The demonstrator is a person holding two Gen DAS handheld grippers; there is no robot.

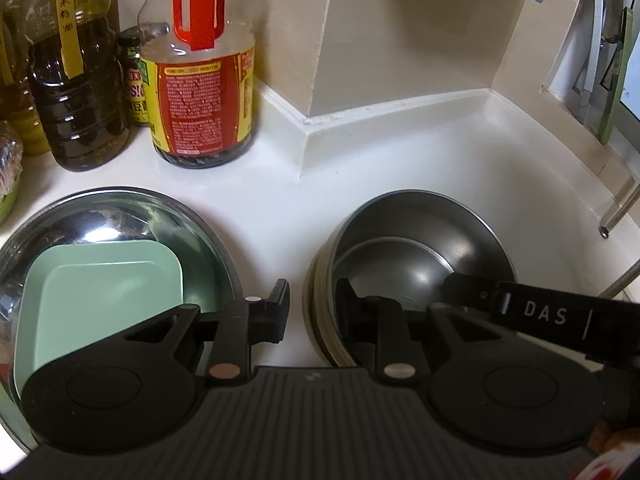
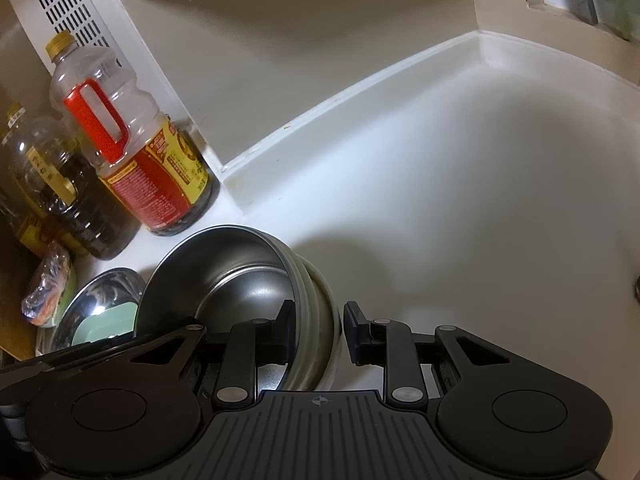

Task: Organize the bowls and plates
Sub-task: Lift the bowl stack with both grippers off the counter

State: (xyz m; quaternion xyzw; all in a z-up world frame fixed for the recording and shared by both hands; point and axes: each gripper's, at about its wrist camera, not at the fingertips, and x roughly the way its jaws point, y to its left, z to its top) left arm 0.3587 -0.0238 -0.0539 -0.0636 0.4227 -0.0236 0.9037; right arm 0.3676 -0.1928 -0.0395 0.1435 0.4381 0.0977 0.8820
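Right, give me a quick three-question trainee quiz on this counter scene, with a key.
1. True or false: the pale green square plate lies inside the round shiny steel dish.
2. What sits topmost in the stack of cream bowls? A) a grey steel bowl B) a glass lid C) a blue mug
3. Fill in: the clear plastic bottle with the red-and-yellow label has a ___ handle.
Key: 1 true; 2 A; 3 red.
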